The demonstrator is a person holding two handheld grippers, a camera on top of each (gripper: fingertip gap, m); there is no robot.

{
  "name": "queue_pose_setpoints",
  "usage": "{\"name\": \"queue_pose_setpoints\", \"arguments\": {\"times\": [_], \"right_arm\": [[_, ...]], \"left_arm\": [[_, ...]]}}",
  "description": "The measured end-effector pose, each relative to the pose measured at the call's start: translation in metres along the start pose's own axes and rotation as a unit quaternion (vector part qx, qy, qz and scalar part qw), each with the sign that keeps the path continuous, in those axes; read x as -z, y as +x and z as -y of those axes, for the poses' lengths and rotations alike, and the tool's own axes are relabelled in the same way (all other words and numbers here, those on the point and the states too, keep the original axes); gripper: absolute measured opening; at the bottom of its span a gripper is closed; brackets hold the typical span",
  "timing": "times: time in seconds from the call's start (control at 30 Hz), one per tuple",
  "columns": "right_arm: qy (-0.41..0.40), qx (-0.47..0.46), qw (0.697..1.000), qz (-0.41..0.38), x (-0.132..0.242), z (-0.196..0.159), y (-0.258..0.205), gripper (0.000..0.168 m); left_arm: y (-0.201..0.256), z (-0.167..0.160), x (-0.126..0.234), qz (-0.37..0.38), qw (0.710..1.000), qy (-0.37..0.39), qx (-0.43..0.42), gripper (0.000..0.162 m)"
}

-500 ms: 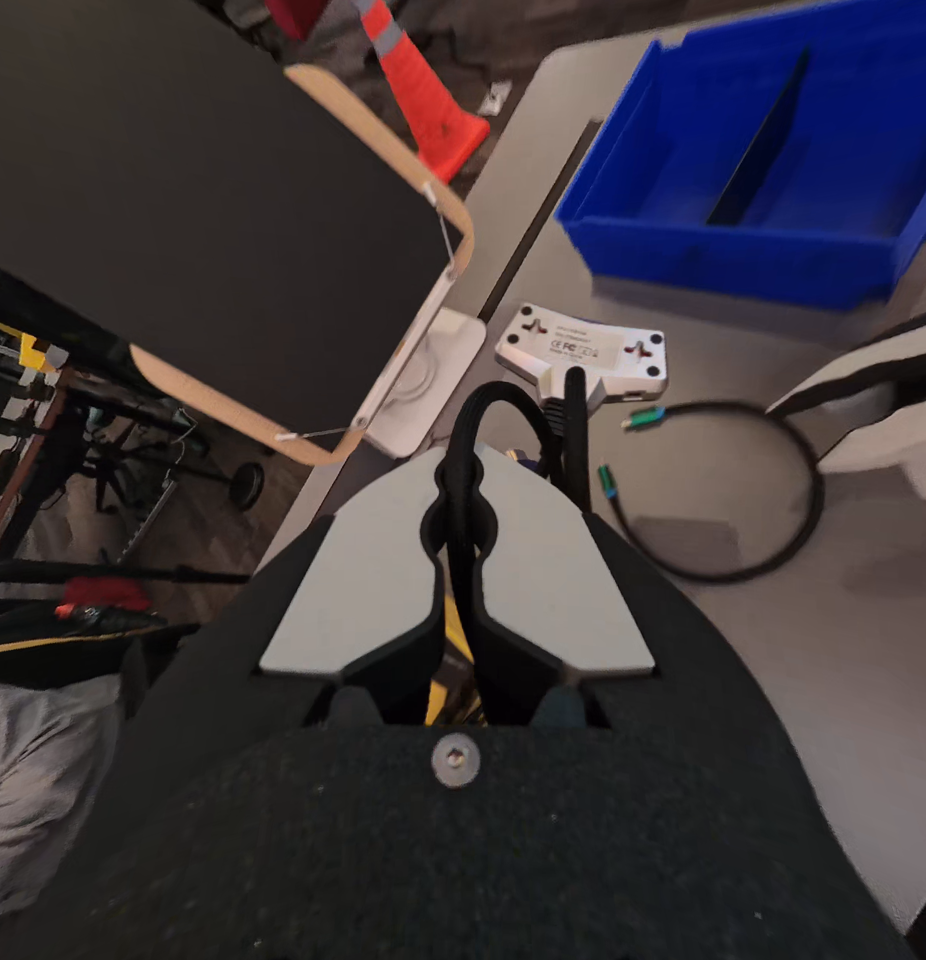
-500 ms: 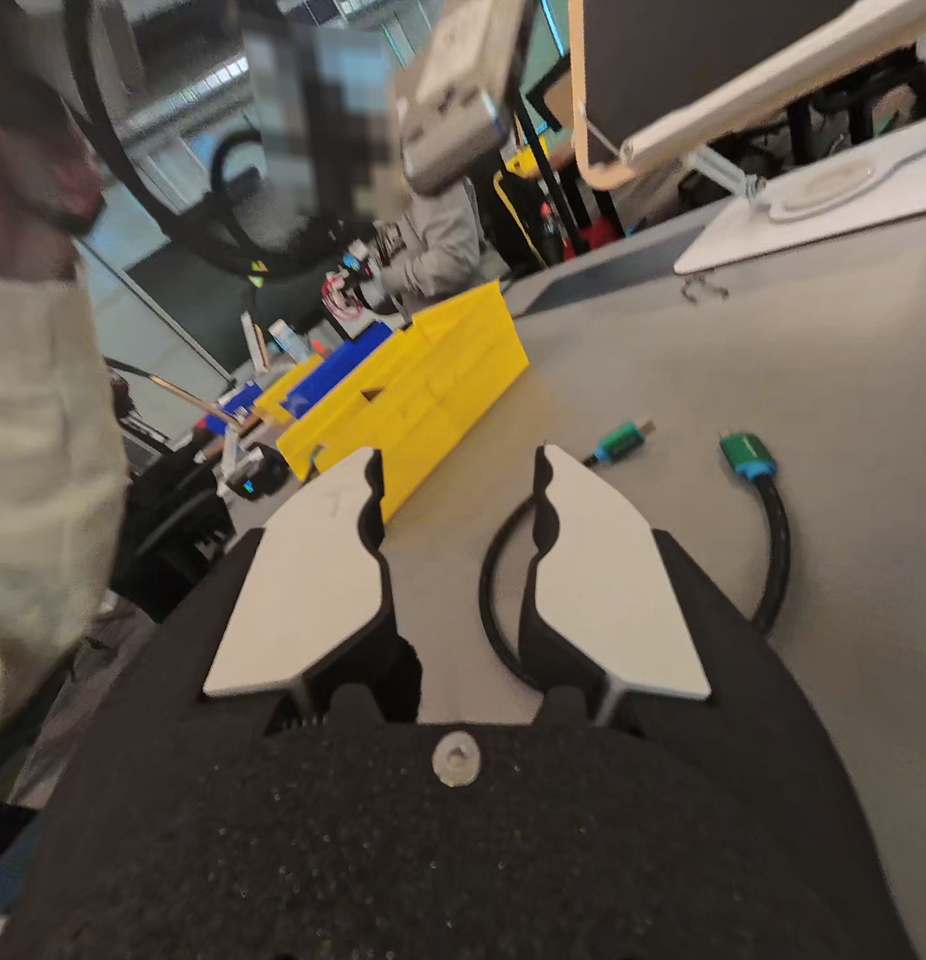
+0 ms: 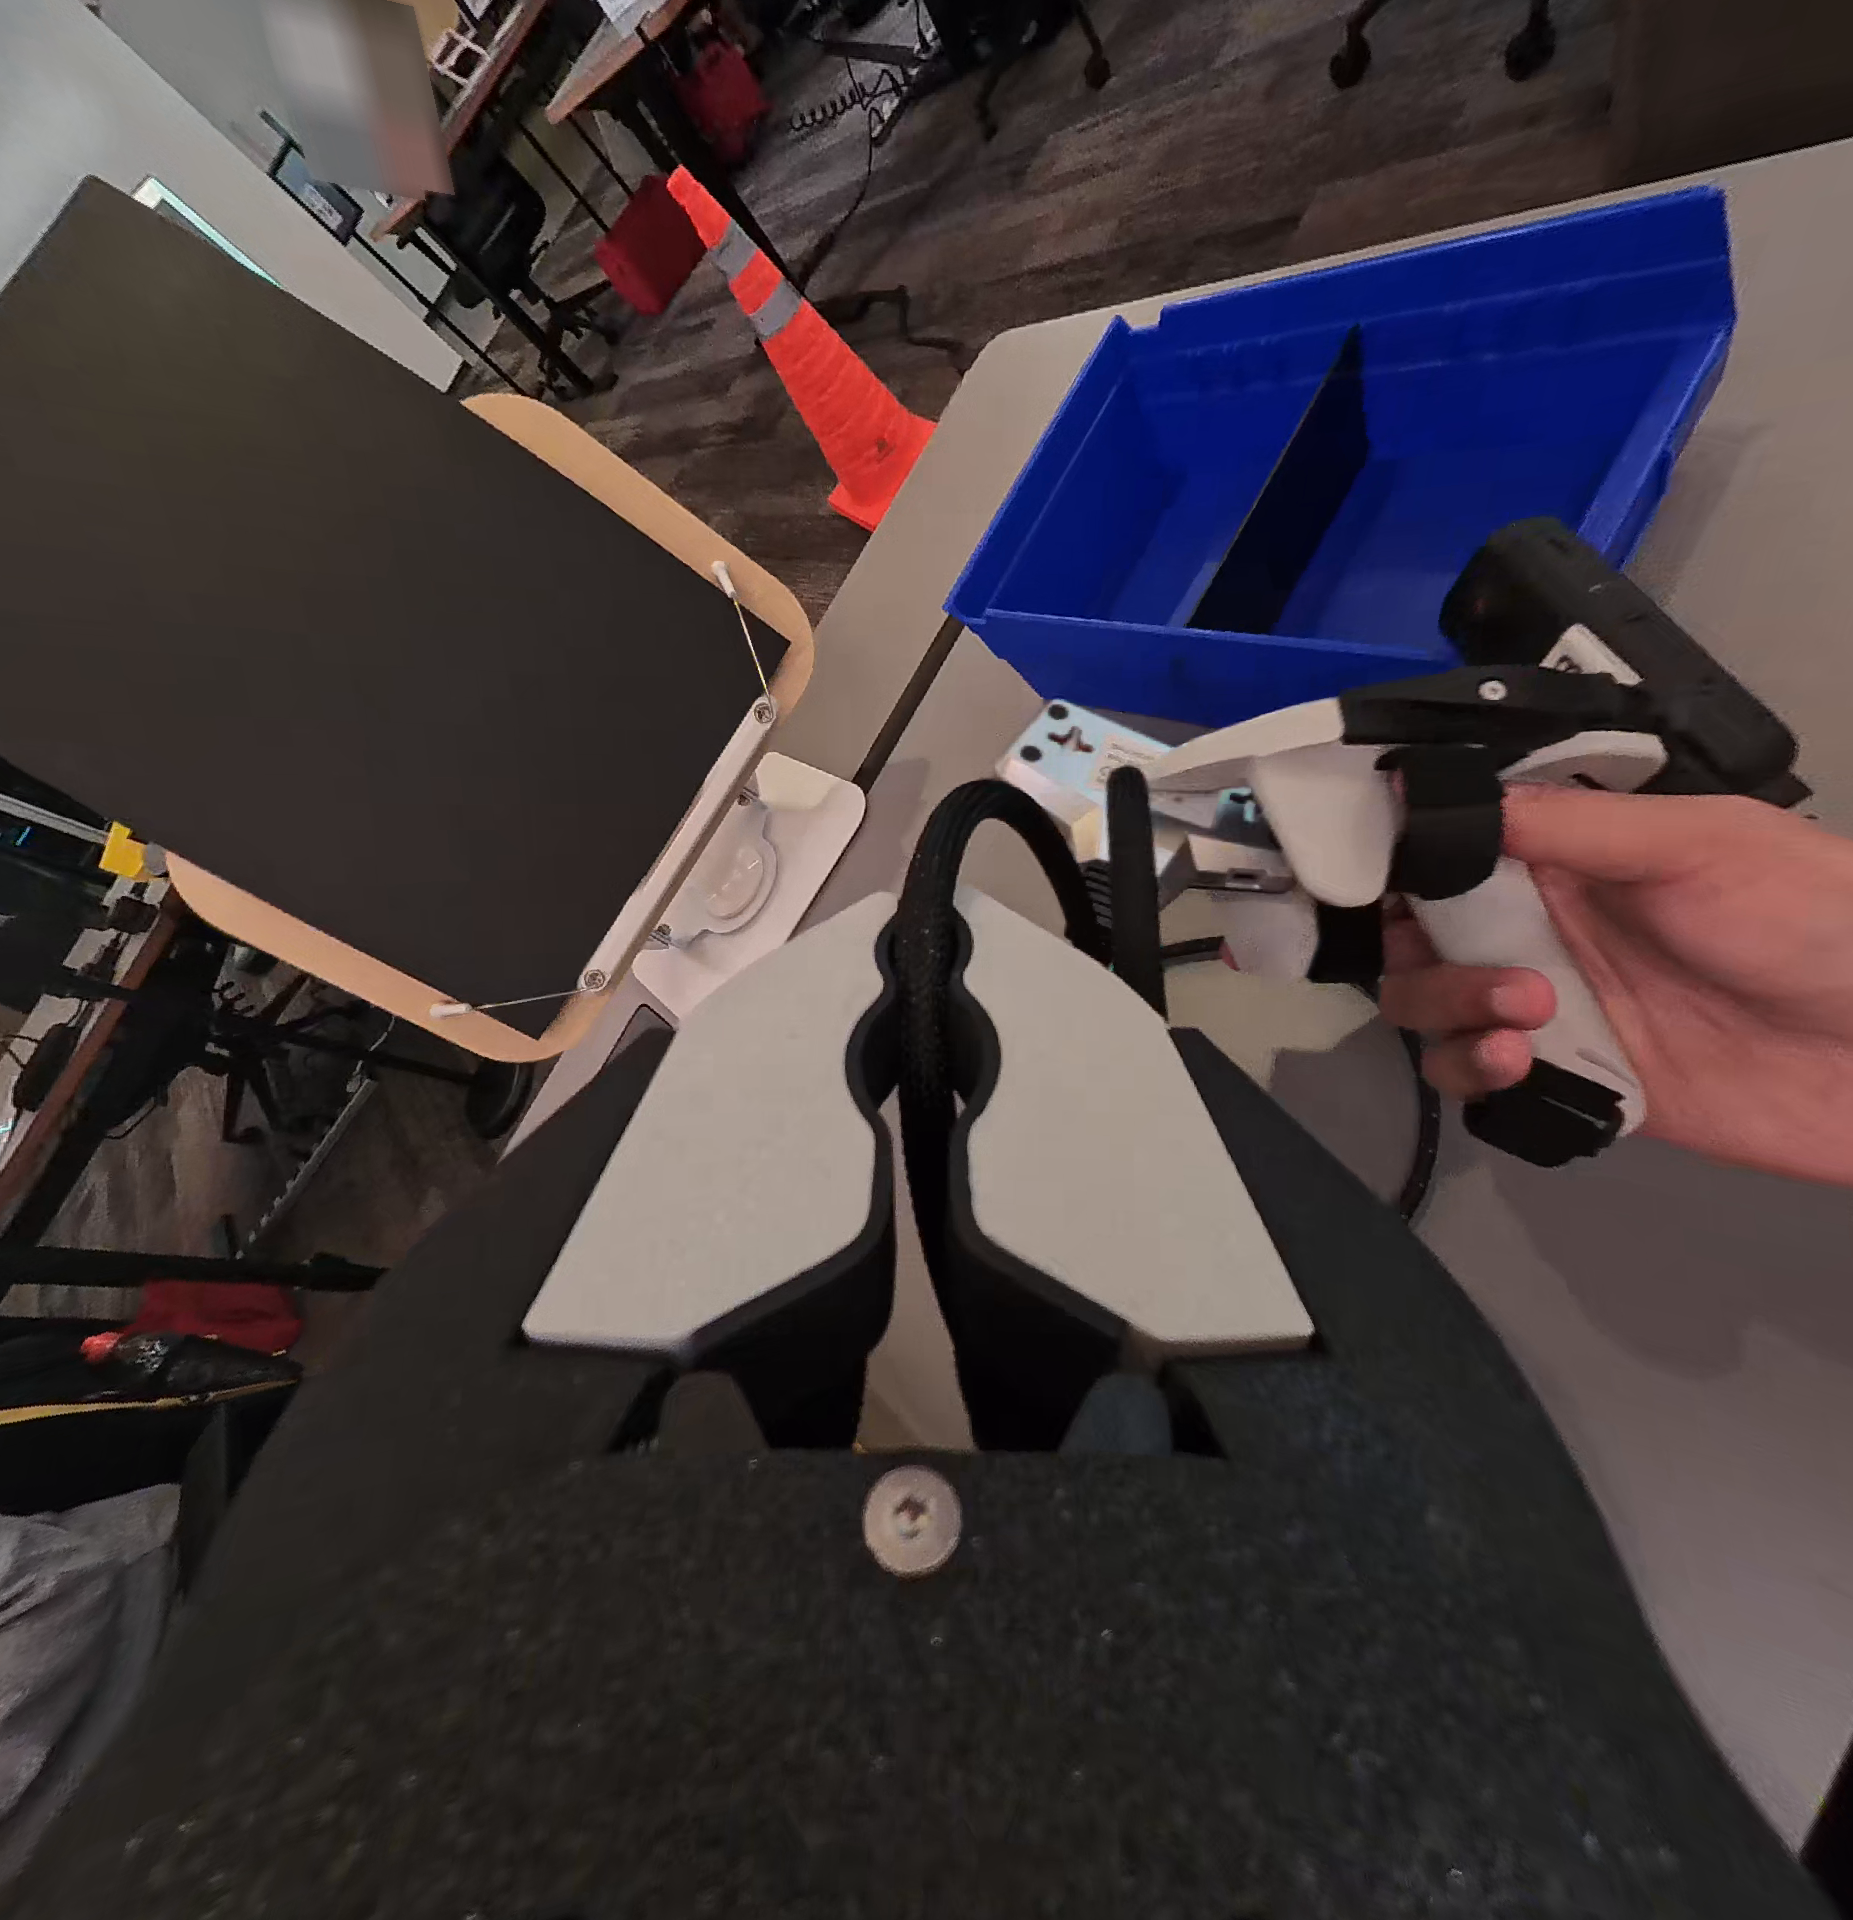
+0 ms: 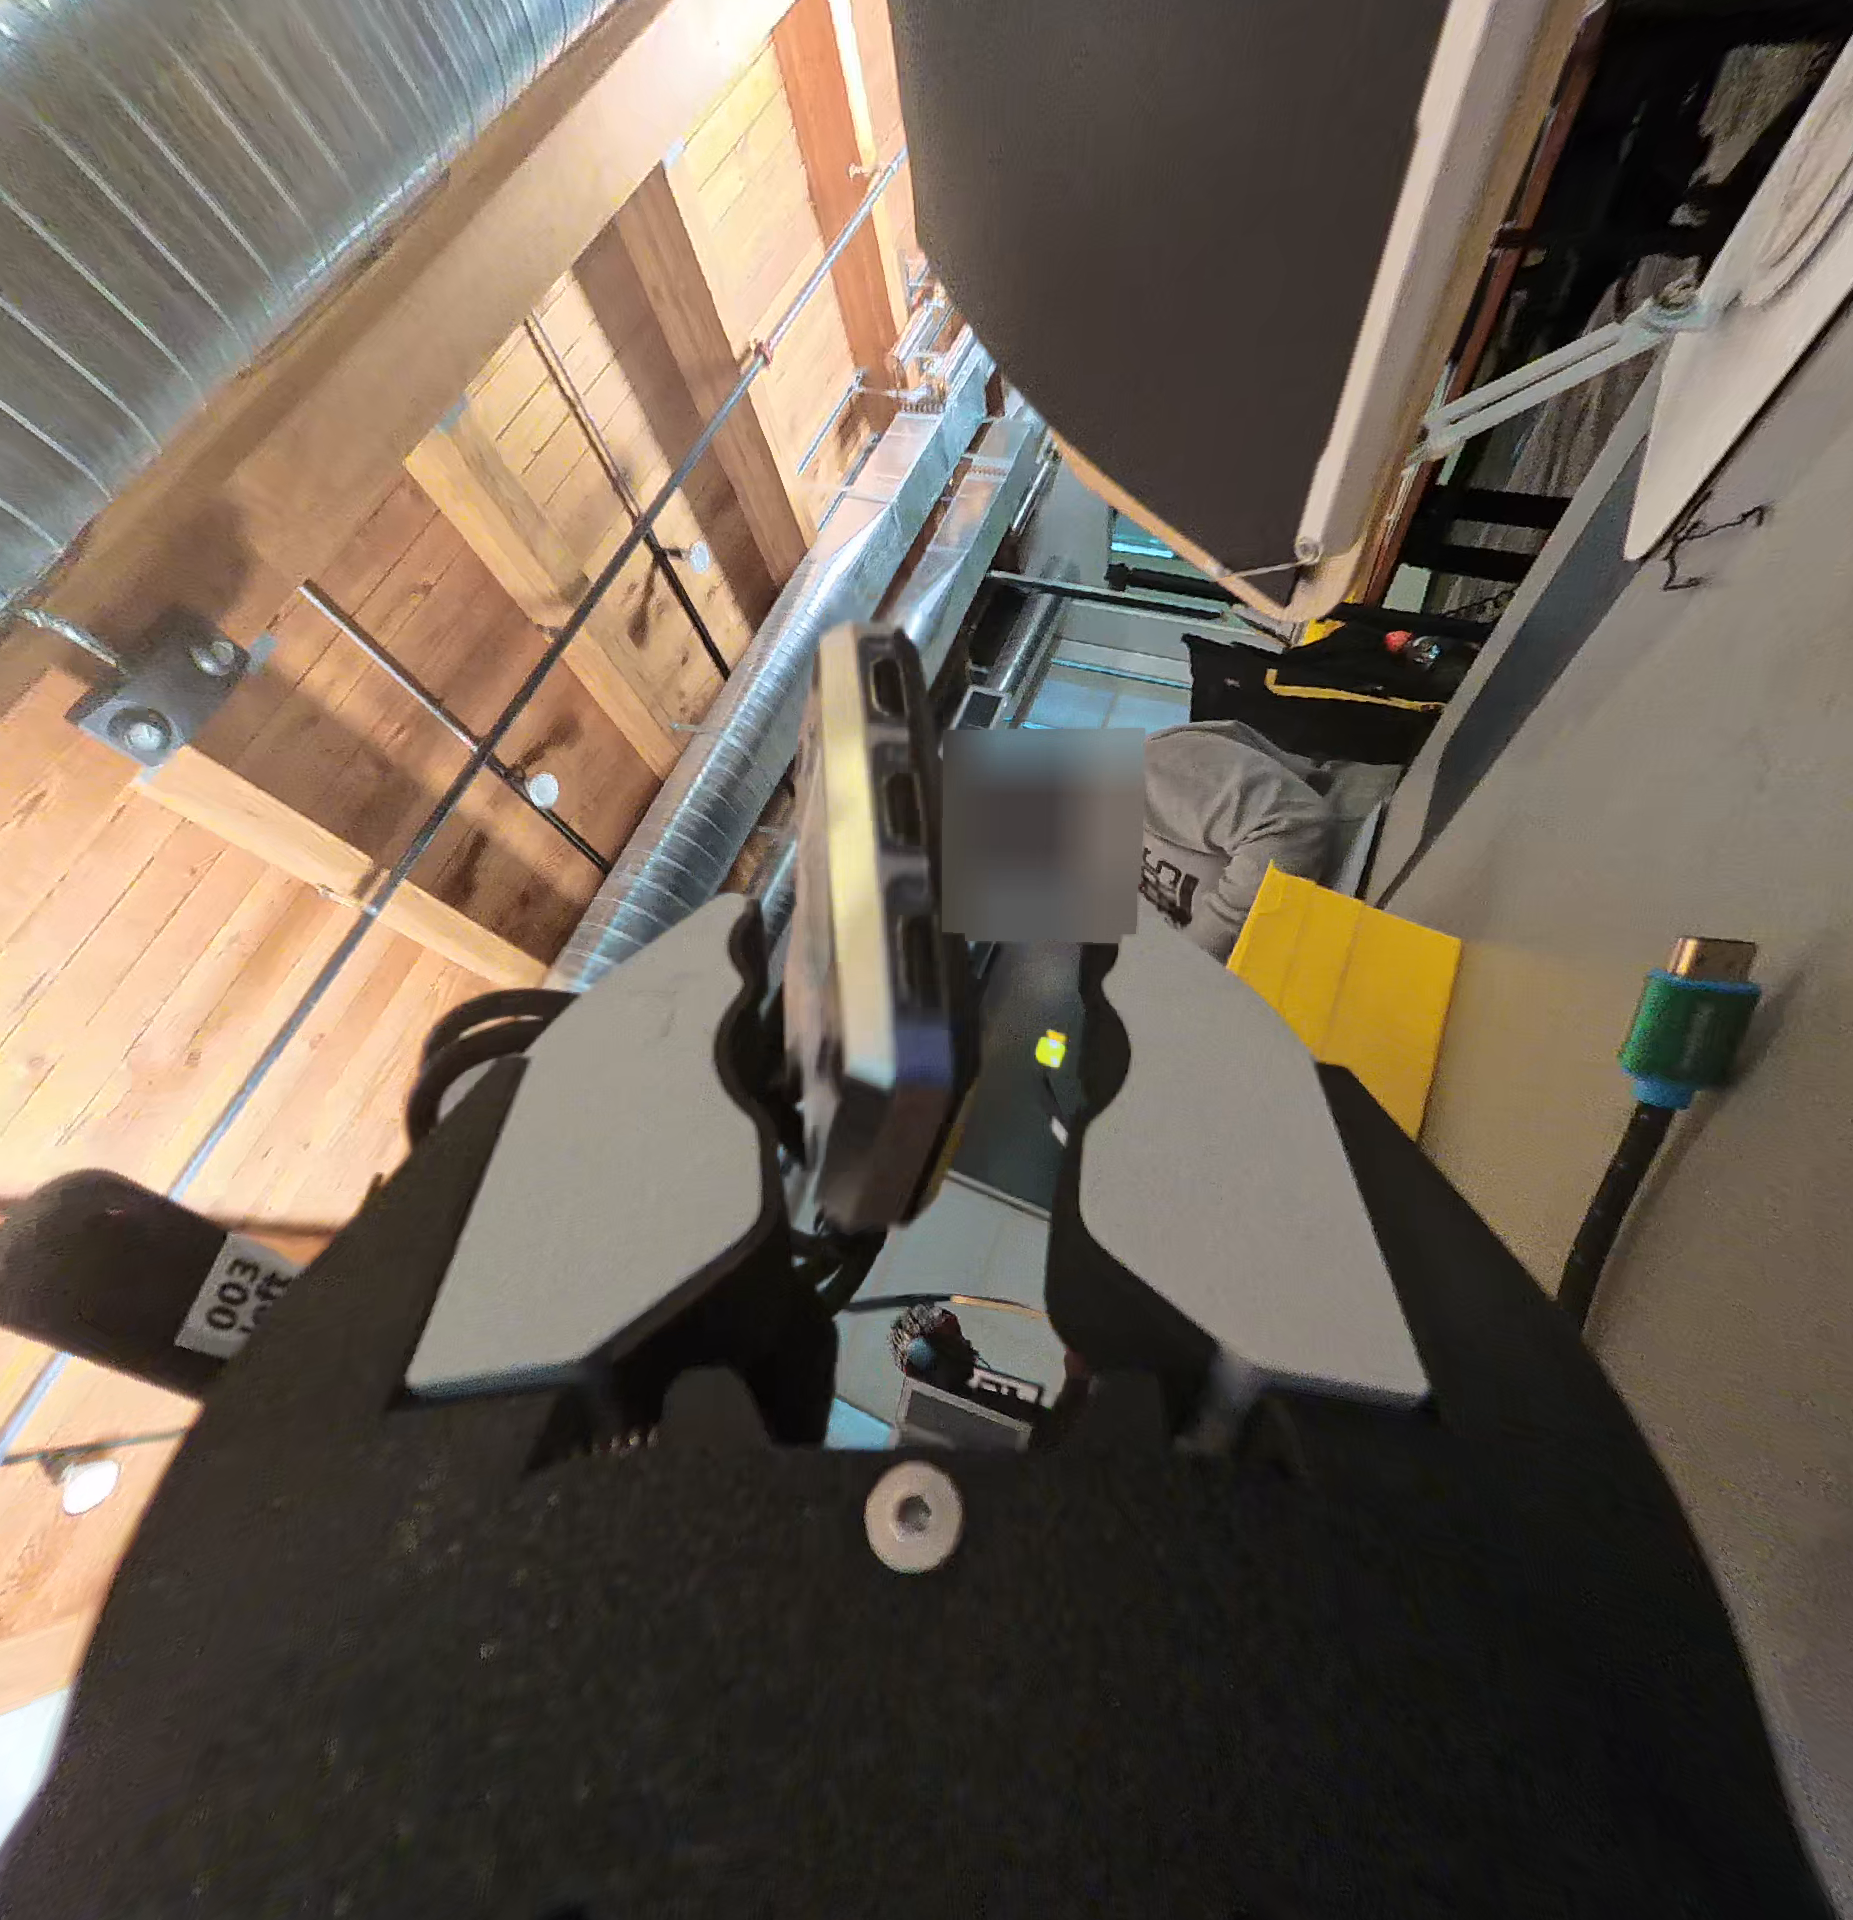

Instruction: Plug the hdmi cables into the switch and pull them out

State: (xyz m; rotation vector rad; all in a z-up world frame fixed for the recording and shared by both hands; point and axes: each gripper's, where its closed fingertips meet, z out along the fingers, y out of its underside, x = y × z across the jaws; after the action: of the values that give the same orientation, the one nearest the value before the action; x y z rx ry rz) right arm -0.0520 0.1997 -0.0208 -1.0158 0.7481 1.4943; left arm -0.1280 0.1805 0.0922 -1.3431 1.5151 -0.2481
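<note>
**A:** Right gripper (image 4: 917, 1049) swung over to the switch (image 4: 880, 935) since half a sec ago. Going L to R: left gripper (image 3: 927, 987) clamped on braided black cable (image 3: 932, 935), then switch w/ right's fingers wide around it, not closed.

**B:** Progress? Green-ended cable (image 4: 1686, 1023) lies unplugged on table (image 4: 1732, 1558), far right. Looks like early going imo.

Blue bin (image 3: 1192, 634) on table (image 3: 1680, 1351); orange cone (image 3: 828, 384) beyond; yellow bin (image 4: 1337, 997).

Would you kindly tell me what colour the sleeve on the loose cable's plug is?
Green sleeve, with a blue collar below; the right wrist view shows it best.
</note>
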Motion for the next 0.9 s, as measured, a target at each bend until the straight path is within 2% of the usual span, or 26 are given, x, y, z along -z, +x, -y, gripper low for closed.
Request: {"name": "queue_pose_setpoints", "arguments": {"times": [0.1,0.17,0.27,0.33,0.37,0.43,0.53,0.6,0.67,0.73,0.83,0.9], "right_arm": [[-0.028,-0.009,0.999,0.033,-0.007,-0.010,-0.013,0.033],[-0.023,0.013,0.999,0.043,-0.008,-0.010,-0.024,0.030],[-0.027,0.137,0.990,0.034,-0.011,-0.010,-0.049,0.029],[-0.050,0.252,0.966,0.023,-0.014,-0.013,-0.068,0.029],[-0.073,0.315,0.946,0.021,-0.017,-0.019,-0.077,0.029],[-0.120,0.446,0.887,0.007,-0.022,-0.031,-0.088,0.029],[-0.187,0.621,0.761,-0.015,-0.021,-0.048,-0.095,0.029],[-0.254,0.693,0.675,-0.003,-0.013,-0.066,-0.093,0.029],[-0.326,0.722,0.610,0.023,0.002,-0.087,-0.088,0.029],[-0.385,0.718,0.578,0.049,0.017,-0.106,-0.086,0.029],[-0.406,0.713,0.565,0.092,0.027,-0.127,-0.093,0.029],[-0.414,0.716,0.552,0.106,0.031,-0.138,-0.095,0.029]], "left_arm": [[0.006,-0.005,0.005,-0.006,1.000,0.001,0.011,0.003],[0.010,-0.014,0.007,-0.003,1.000,-0.001,0.016,0.003],[0.022,-0.031,0.012,-0.008,0.999,0.016,0.046,0.003],[0.034,-0.045,0.014,-0.017,0.996,0.033,0.079,0.003],[0.041,-0.052,0.013,-0.024,0.994,0.039,0.094,0.003],[0.058,-0.067,0.009,-0.042,0.992,0.036,0.116,0.005],[0.076,-0.078,0.013,-0.078,0.985,0.057,0.140,0.023],[0.078,-0.082,0.021,-0.102,0.980,0.072,0.155,0.037],[0.071,-0.081,0.030,-0.119,0.974,0.096,0.169,0.053],[0.076,-0.073,0.039,-0.170,0.958,0.131,0.187,0.052],[0.092,-0.076,0.038,-0.243,0.940,0.135,0.200,0.053],[0.105,-0.075,0.039,-0.309,0.905,0.153,0.248,0.054]]}}
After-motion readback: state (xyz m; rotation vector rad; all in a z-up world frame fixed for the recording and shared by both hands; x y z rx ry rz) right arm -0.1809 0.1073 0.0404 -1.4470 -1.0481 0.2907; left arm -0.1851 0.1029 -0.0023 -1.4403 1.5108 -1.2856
